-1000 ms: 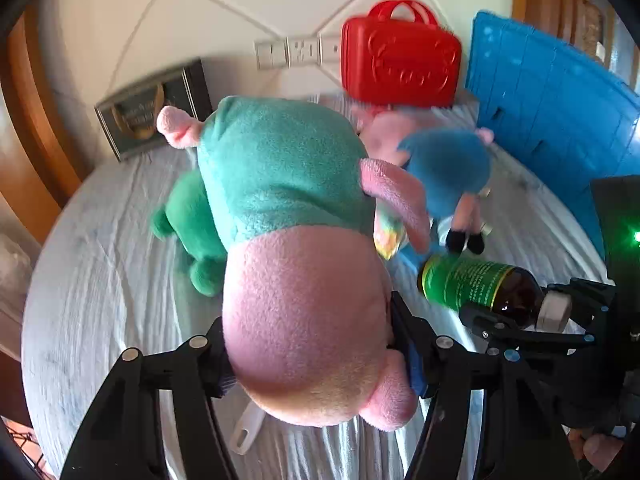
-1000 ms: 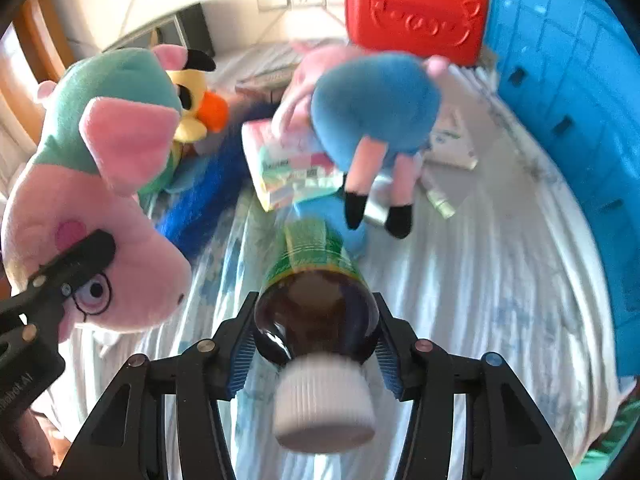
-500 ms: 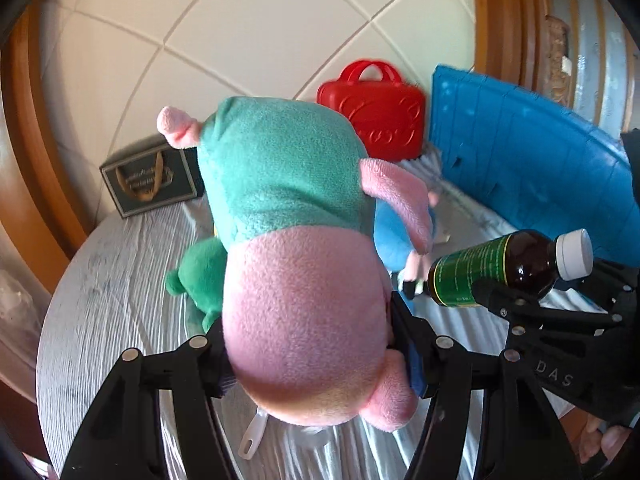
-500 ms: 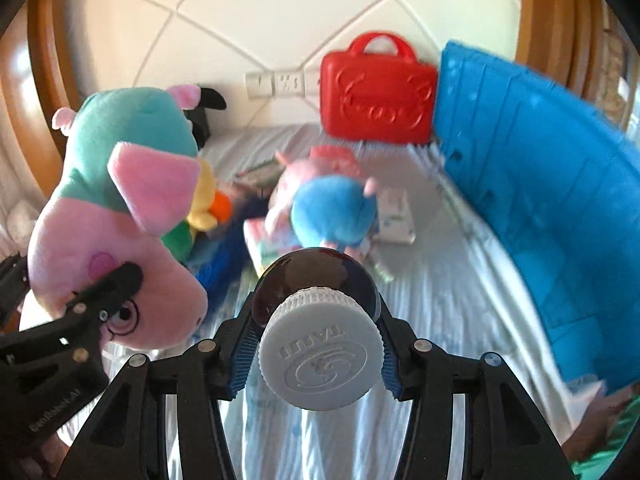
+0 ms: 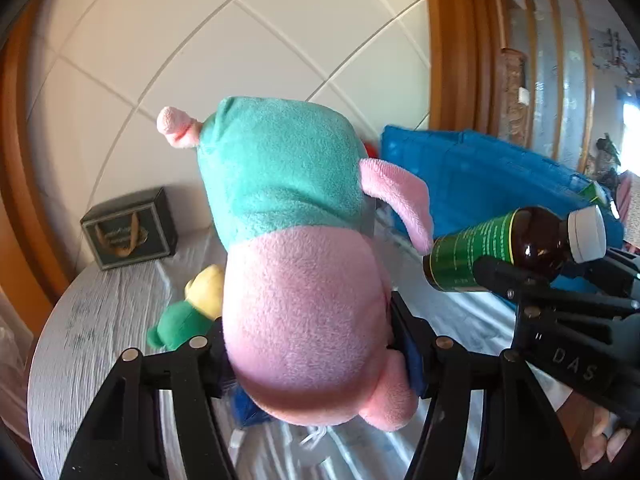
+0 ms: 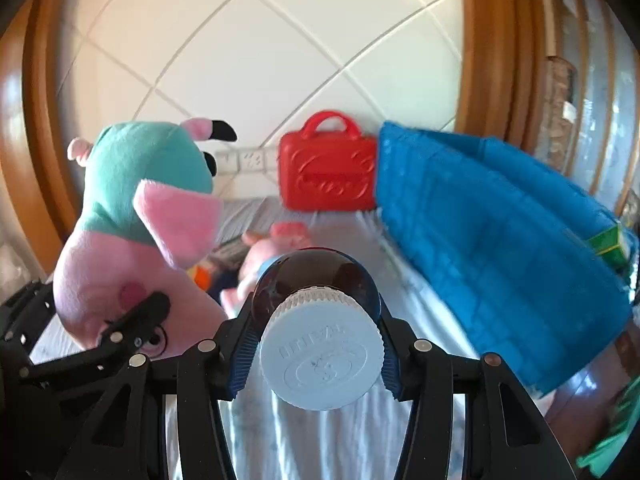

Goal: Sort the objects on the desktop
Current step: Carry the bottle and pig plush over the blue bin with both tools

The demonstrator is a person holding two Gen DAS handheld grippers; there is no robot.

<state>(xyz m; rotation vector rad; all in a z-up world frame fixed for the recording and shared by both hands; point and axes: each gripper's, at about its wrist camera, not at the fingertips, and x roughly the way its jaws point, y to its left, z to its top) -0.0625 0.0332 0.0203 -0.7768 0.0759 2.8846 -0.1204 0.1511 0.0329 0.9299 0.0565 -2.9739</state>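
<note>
- The pink pig plush in a teal dress sits squarely between the jaws of the left gripper; the pads press into both sides of its pink head, so the jaws stand partly apart, closed on the toy.
- Its teal body reaches forward and upward beyond the fingertips, one pink ear hanging off to the right side of the tongs.
- The brown bottle with a green label and a white ribbed cap lies along the right gripper, clamped at the shoulder between the blue ribbed pads; the cap points back toward the camera and the base points forward.
- From the left wrist view the bottle shows to the right of the plush, lying nearly level in the right gripper's black fingers, a person's fingers below at the lower right.
- Below and ahead of the left tongs a green and yellow soft toy lies on the wrinkled grey-white tablecloth.
- Farther ahead to the left, a dark box stands against the tiled wall.
- Ahead of the right tongs, another pink and blue plush lies on the cloth, partly hidden behind the bottle.
- Beyond it a red case with a handle stands at the wall, touching the blue bin that runs along the right.
</note>
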